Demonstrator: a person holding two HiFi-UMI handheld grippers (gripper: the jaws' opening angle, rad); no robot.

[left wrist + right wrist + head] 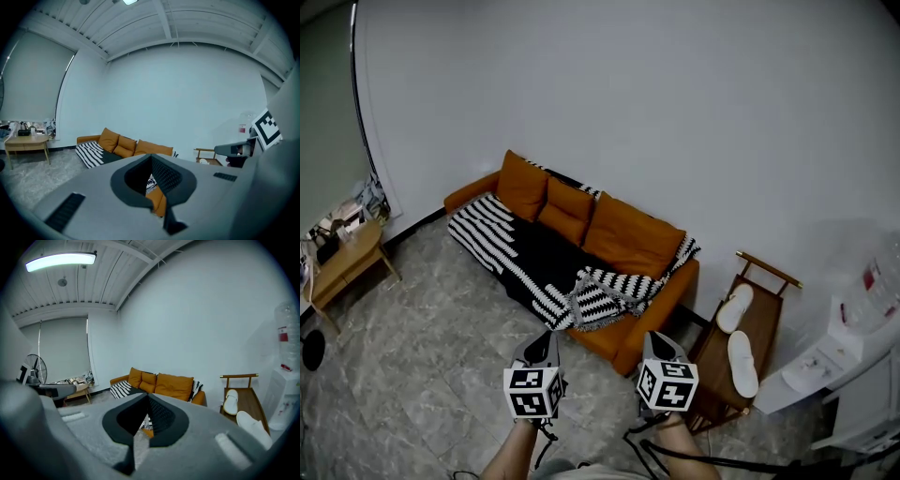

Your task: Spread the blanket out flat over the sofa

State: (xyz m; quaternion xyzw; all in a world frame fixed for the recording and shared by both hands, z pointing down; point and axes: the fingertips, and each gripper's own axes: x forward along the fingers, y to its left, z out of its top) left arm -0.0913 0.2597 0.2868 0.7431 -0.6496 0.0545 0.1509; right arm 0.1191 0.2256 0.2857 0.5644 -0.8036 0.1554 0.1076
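Blanket point(525, 253): on the sofa point(614, 342), flat at its left, bunched at its right end.
Left gripper point(546, 342): jaws together, empty.
Right gripper point(661, 345): likewise closed, empty.
Remaining: grab and flatten the bunched end.

The right gripper point(147, 397) points across the floor at the orange sofa point(174, 386) standing against the white wall. Its jaws meet tip to tip with nothing between them. The black-and-white blanket point(121, 389) lies over the left end of the sofa's seat, and another part of it shows at the right end of the backrest. Right of the sofa, a wooden rack point(247, 401) carries one white slipper point(230, 401) near its back edge and a second point(253, 426) at its near edge. A fan point(36, 369) and a cluttered table point(77, 390) stand far left
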